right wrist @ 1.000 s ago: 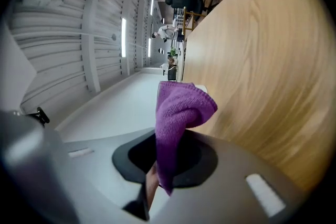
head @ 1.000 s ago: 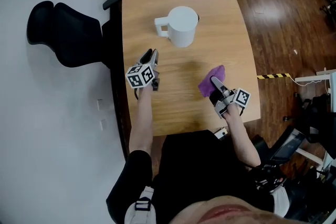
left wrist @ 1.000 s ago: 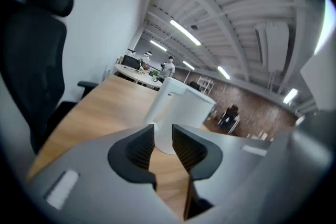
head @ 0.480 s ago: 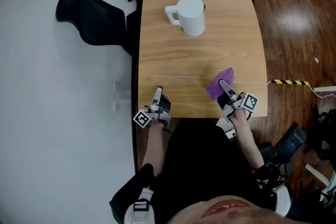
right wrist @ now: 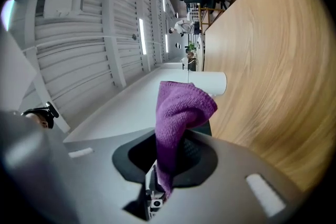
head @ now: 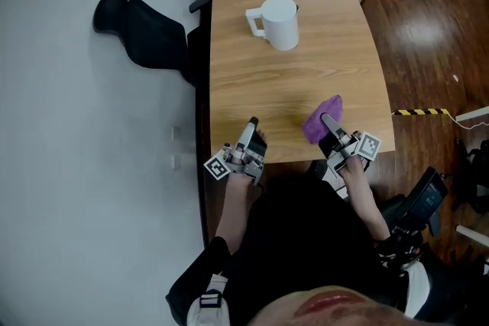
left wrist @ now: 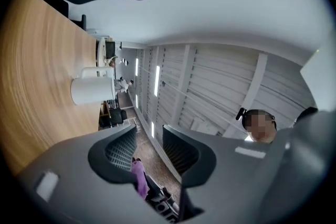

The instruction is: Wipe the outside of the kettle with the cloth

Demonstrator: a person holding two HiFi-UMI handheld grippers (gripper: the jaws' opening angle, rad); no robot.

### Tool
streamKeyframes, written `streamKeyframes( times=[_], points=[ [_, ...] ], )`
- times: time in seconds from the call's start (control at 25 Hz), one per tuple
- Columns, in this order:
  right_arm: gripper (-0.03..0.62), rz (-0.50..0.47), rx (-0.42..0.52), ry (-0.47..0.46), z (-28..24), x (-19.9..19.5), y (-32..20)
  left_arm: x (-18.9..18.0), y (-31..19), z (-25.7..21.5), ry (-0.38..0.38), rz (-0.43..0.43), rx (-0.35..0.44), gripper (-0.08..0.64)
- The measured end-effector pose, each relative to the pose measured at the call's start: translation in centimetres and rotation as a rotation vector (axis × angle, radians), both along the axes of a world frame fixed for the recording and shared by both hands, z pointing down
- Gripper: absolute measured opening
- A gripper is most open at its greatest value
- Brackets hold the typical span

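Hovering at the near edge of the table (head: 306,80), your left gripper (head: 252,124) has its jaws closed with nothing between them. The kettle (head: 280,23) stands upright toward the far end, handle to the left, well apart from both grippers. Your right gripper (head: 326,118) is clamped on the purple cloth (head: 313,127), whose loose end pokes out past the jaws. You seem to be between pickup and wiping. Next, carry the cloth to the kettle's side and press it flat.
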State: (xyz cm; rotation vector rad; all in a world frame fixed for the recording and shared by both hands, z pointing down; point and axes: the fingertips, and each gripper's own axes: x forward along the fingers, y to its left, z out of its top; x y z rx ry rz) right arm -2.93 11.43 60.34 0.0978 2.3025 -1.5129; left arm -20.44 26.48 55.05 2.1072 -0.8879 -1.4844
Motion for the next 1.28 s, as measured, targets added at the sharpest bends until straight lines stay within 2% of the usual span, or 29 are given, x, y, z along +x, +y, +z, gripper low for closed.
streamKeyframes(
  times=[0.16,0.2,0.28,0.4,0.48,0.56,0.68,0.8,0.88,0.92,1.04,1.16,1.28],
  points=[
    [0.046,0.004,-0.055,0.001,-3.0,0.1,4.5,3.2,1.7,-2.0,0.008,0.114,0.022,0.003],
    [0.046,-0.003,-0.064,-0.007,-4.0,-1.0,5.5,3.0,1.8,-2.7,0.02,0.143,0.051,0.024],
    [0.046,-0.03,-0.057,-0.031,-5.9,-4.1,7.2,2.1,1.7,-3.2,0.03,0.2,0.105,0.004],
    [0.047,-0.053,-0.035,-0.043,-8.4,-7.0,8.1,2.9,-0.1,-4.8,-0.019,0.285,0.121,0.002],
    [0.046,-0.055,-0.038,-0.027,-9.3,-7.4,8.1,4.4,-1.5,-6.0,-0.073,0.331,0.096,0.059],
    [0.046,-0.067,-0.045,-0.022,-10.0,-7.3,8.5,5.1,-2.3,-4.9,-0.127,0.337,0.031,0.064],
    [0.046,-0.128,-0.049,-0.091,-10.5,-7.2,11.2,5.1,-1.1,-2.3,-0.184,0.309,-0.037,0.066],
    [0.046,-0.2,0.023,-0.114,-11.5,-7.4,14.1,6.9,1.9,-2.6,-0.222,0.393,0.035,0.063],
    [0.046,-0.221,0.103,-0.072,-12.5,-7.3,15.5,8.7,3.5,-3.9,-0.271,0.43,0.09,0.058],
    [0.046,-0.221,0.127,-0.044,-12.5,-6.8,16.1,9.7,4.3,-4.1,-0.3,0.435,0.101,0.025],
    [0.048,-0.205,0.151,0.018,-11.0,-5.2,15.8,12.6,5.1,-3.2,-0.361,0.474,0.123,0.003],
    [0.048,-0.208,0.162,0.013,-10.6,-5.9,13.9,12.1,3.5,-3.0,-0.335,0.499,0.149,0.002],
    [0.048,-0.254,0.143,-0.028,-11.2,-6.6,13.4,11.3,1.8,-2.4,-0.335,0.45,0.094,0.009]
  ],
)
